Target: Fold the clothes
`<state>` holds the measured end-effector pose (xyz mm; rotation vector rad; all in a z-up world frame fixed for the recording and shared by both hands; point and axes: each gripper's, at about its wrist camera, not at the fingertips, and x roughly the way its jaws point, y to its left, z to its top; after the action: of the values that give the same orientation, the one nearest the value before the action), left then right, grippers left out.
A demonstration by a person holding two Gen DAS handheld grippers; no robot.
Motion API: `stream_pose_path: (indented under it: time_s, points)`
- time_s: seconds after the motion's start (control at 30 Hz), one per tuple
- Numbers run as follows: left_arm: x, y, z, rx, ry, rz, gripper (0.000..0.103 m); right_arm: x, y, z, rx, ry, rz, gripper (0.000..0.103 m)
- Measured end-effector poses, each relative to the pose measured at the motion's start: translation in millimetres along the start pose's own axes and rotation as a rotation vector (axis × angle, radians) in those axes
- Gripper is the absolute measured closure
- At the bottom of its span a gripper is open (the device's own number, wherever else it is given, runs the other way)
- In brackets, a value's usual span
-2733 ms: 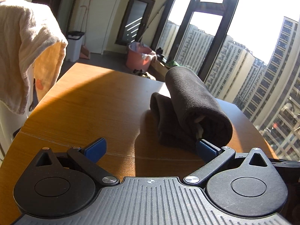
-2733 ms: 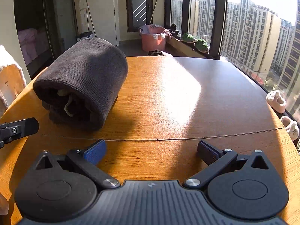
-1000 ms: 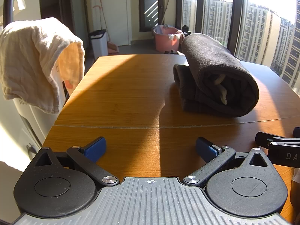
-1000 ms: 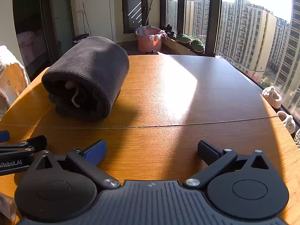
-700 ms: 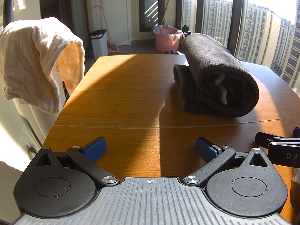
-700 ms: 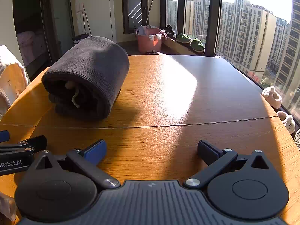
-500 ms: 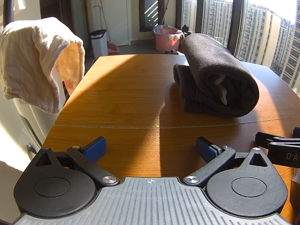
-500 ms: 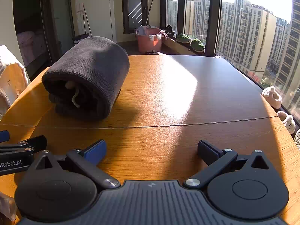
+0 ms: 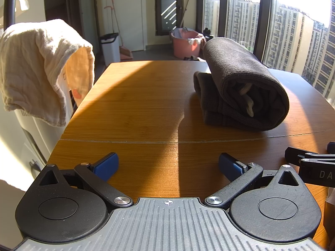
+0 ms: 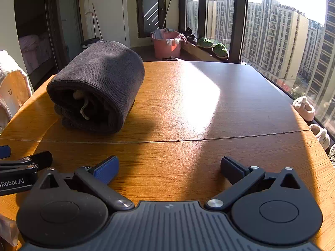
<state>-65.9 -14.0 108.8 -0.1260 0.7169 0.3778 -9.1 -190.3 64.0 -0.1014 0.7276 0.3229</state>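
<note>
Judging by the rolled dark garment (image 9: 247,92) lying on the tabletop (image 9: 146,104) at 1 o'clock, folding looks finished. Your left gripper (image 9: 167,165) and right gripper (image 10: 169,167) sit spread, empty. Next, fetch the cream cloth (image 9: 41,67) at 10 o'clock.

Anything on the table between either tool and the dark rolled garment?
Nothing visible. Only bare table lies between the open left tool and the garment, and between the open right tool and the garment.
</note>
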Motion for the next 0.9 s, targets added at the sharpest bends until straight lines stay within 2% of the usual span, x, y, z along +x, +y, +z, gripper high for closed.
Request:
stream_pose_path:
  time_s: [0.9]
  points:
    - [0.1, 0.8, -0.4, 0.002, 0.0, -0.007, 0.0, -0.3, 3.1, 0.2, 0.0, 0.0, 0.001, 0.0]
